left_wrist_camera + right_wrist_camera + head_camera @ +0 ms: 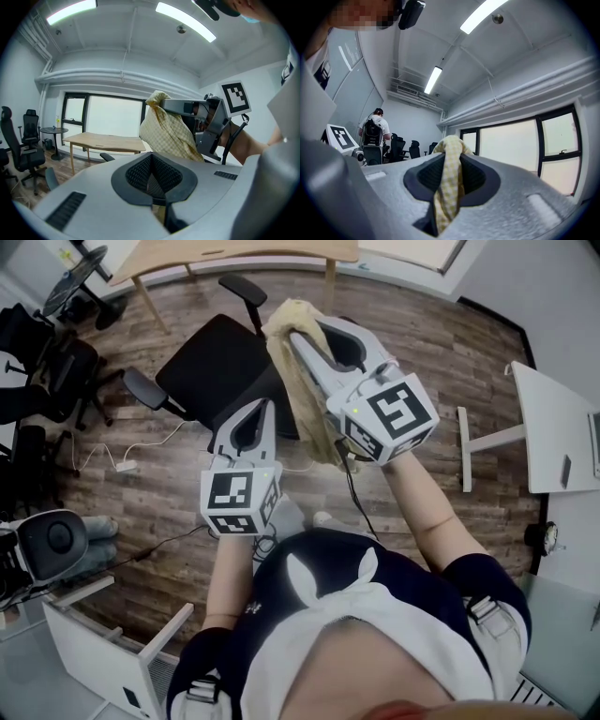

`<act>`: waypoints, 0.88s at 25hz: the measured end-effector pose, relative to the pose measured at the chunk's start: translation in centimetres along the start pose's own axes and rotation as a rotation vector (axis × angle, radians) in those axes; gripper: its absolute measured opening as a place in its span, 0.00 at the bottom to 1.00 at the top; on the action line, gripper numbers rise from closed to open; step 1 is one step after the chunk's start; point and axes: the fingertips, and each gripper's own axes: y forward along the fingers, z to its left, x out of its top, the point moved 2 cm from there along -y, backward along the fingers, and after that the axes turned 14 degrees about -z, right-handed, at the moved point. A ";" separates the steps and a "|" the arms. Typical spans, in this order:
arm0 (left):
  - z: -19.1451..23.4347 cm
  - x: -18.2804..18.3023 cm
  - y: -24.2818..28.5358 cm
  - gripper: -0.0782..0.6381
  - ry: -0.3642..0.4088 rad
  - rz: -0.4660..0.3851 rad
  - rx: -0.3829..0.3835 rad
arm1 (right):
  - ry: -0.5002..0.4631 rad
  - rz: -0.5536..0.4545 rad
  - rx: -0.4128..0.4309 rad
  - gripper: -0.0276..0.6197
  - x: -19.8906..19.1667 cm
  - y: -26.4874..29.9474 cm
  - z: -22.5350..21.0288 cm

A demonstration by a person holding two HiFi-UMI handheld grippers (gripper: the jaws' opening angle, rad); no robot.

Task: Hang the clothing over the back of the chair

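A yellow checked piece of clothing [307,395] hangs from my right gripper [292,326], whose jaws are shut on its bunched top. In the right gripper view the cloth [449,183] runs up between the pads and spills over the tips. It hangs above the near right edge of a black office chair [220,371] that stands on the wood floor. My left gripper [265,411] is lower and to the left, beside the hanging cloth, with its jaws together and nothing seen between them. From the left gripper view the cloth [166,133] dangles under the right gripper [161,104].
A wooden table [234,251] stands beyond the chair. More black chairs [37,362] crowd the left. A white desk [553,427] is at the right, and a cable with a power strip [126,466] lies on the floor. A person [375,129] stands far off.
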 end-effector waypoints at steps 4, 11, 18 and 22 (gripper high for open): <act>1.0 0.2 0.6 0.12 0.003 0.003 -0.002 | 0.022 0.014 -0.003 0.16 -1.1 1.1 -0.3; 2.7 -0.4 1.7 0.12 -0.010 0.011 -0.004 | 0.071 0.043 -0.012 0.16 -3.6 2.3 -1.0; 4.6 -0.4 3.3 0.12 -0.016 0.019 -0.007 | 0.097 0.092 0.003 0.16 -6.3 4.3 -1.4; 5.6 -0.4 3.5 0.12 -0.023 0.019 0.002 | 0.105 0.131 0.020 0.16 -8.0 5.1 -1.0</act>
